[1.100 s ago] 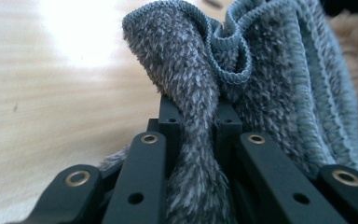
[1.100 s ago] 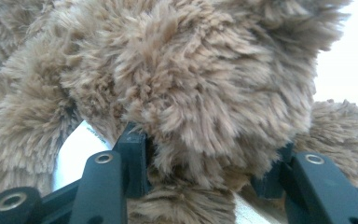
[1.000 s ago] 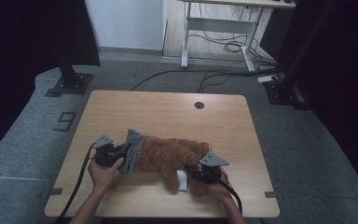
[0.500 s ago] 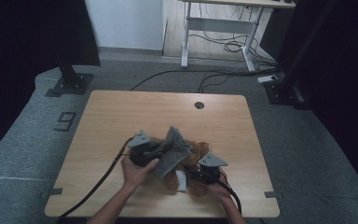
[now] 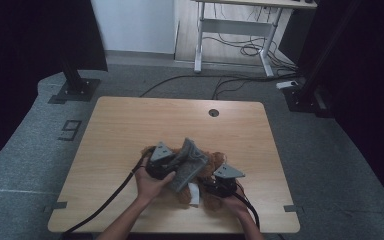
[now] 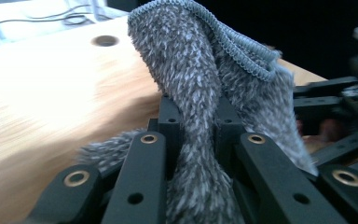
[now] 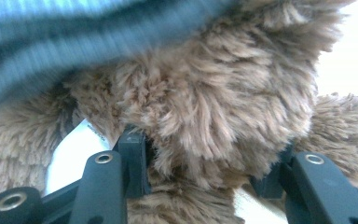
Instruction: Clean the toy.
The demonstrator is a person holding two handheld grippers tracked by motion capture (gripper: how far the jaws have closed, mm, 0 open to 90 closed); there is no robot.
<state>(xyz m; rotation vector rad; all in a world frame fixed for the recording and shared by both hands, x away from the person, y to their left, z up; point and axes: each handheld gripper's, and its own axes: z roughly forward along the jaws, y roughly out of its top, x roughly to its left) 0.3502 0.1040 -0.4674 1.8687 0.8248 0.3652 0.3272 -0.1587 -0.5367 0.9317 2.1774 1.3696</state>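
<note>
Grey cloth [image 6: 205, 93] pinched in left tongs [image 6: 196, 140] – right tongs [image 7: 205, 186] clamp brown plush toy [image 7: 214, 107], close-up

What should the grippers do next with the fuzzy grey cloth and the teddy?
Probably keep pulling the grey cloth over and across the brown plush toy. The left hand-held gripper is shut on a fold of the cloth, lifted above the toy, while the right hand-held gripper clamps the toy's fur, holding it on the table.
</note>
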